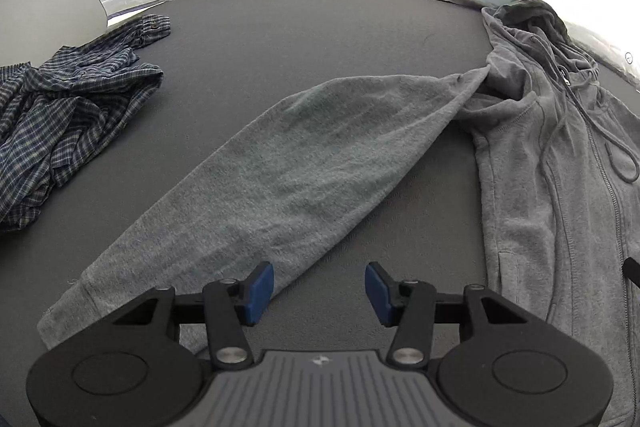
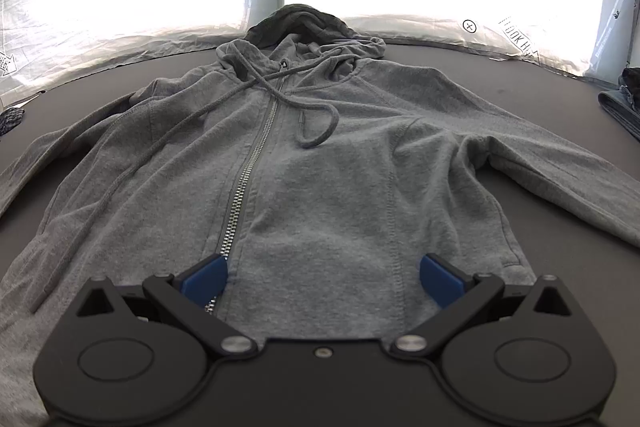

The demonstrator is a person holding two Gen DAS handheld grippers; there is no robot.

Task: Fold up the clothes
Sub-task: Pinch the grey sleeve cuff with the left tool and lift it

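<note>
Looking along the left gripper (image 1: 319,291), its two blue pads stand spread apart with nothing between them, poised low over the dark table (image 1: 320,27). The left pad sits at the near edge of the hoodie's sleeve (image 1: 280,163), which runs flat and straight from the near left corner up to the shoulder at the far right. The body of the grey hoodie (image 1: 560,187) lies along the right side, zip and cord showing. A crumpled checked shirt (image 1: 68,107) sits at the far left, well apart from the sleeve.

From the right gripper (image 2: 323,279), the hoodie (image 2: 320,167) lies front up and spread out on the table, zipped, its hood (image 2: 304,23) at the far end and both sleeves stretched out to left and right. This gripper's pads are also spread wide and hold nothing; they hover over the lower front, the left pad right at the zip (image 2: 248,167). The drawstring (image 2: 316,123) loops loose across the chest. A folded bit of dark denim (image 2: 624,103) rests at the far right edge.

The hoodie is laid flat and unfolded, so a sleeve fold looks like the likely step. To do it well, pinch the sleeve near the cuff through both layers, lift only enough to clear the table, and carry it across the chest so it lands straight, while the right gripper presses the body to stop it sliding. Tuck the cord in so it does not bunch under the fold.
</note>
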